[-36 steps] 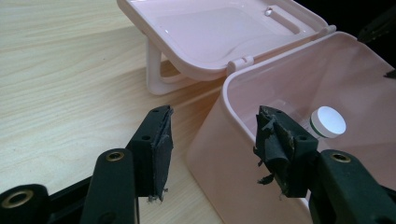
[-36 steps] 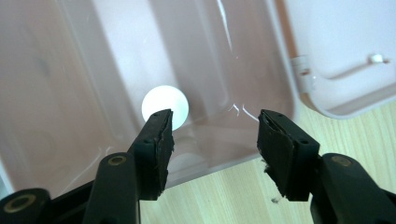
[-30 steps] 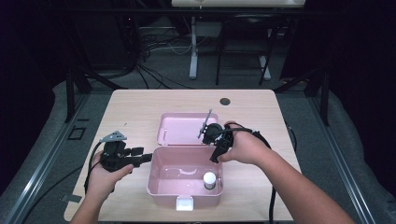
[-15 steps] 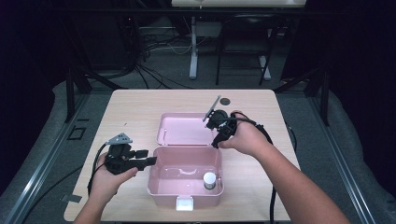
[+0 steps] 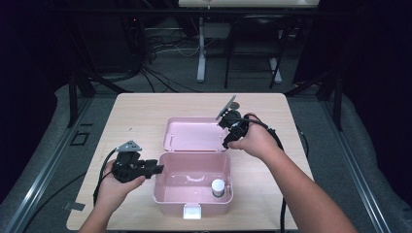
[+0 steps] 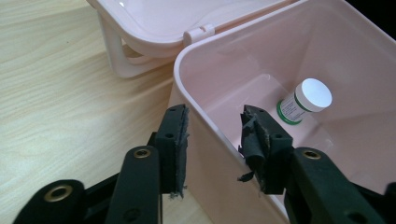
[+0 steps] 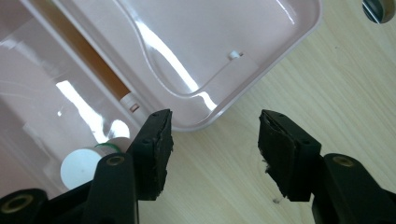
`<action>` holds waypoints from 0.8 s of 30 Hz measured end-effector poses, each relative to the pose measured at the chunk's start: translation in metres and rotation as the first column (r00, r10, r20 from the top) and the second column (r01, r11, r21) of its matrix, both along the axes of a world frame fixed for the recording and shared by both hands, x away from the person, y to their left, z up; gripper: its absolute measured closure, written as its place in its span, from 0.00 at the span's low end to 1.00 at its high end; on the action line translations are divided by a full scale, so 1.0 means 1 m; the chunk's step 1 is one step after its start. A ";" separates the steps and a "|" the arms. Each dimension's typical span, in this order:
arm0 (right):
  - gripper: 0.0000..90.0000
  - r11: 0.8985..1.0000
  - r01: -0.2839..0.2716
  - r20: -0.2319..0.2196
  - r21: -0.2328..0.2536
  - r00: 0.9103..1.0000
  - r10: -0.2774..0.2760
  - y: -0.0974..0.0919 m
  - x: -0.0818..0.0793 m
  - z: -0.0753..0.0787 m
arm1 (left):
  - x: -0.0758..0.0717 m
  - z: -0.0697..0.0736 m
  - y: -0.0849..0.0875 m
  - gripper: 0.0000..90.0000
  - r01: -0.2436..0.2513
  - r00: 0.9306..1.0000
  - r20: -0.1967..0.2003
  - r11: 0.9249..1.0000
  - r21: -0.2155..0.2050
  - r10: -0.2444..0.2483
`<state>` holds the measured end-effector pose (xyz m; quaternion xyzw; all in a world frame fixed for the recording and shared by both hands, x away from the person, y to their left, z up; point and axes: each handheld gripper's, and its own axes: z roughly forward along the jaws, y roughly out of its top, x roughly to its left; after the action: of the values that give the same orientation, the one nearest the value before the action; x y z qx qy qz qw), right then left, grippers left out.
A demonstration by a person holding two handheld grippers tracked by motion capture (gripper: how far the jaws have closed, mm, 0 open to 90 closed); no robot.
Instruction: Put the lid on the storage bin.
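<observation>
Left tongs closing astride box wall at 9 o'clock, not yet pinching; right tongs wide, empty, near lid. Risk: slipping wall, toppled bottle.

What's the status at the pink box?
Left hand-held gripper closing astride pink plastic box's wall, not clamped. Right hand-held gripper open beside lid.
</observation>
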<state>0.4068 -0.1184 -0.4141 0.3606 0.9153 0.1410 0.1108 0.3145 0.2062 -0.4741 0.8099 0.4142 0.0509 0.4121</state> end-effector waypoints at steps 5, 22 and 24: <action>0.50 0.999 0.048 -0.009 0.022 0.999 -0.048 -0.001 0.006 -0.003 | 0.000 -0.001 0.000 0.71 -0.004 1.000 0.006 1.000 -0.009 0.004; 0.59 0.958 0.258 0.010 0.122 0.965 -0.261 0.002 0.035 -0.022 | 0.001 0.000 0.002 0.74 -0.006 1.000 0.015 1.000 -0.016 0.006; 0.61 0.948 0.289 0.008 0.134 0.956 -0.293 0.002 0.037 -0.025 | 0.001 -0.001 0.002 0.73 -0.007 1.000 0.014 1.000 -0.018 0.007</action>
<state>0.4439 -0.1168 -0.4396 0.4962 0.8392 0.1878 0.1191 0.3155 0.2082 -0.4750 0.8044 0.4146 0.0540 0.4221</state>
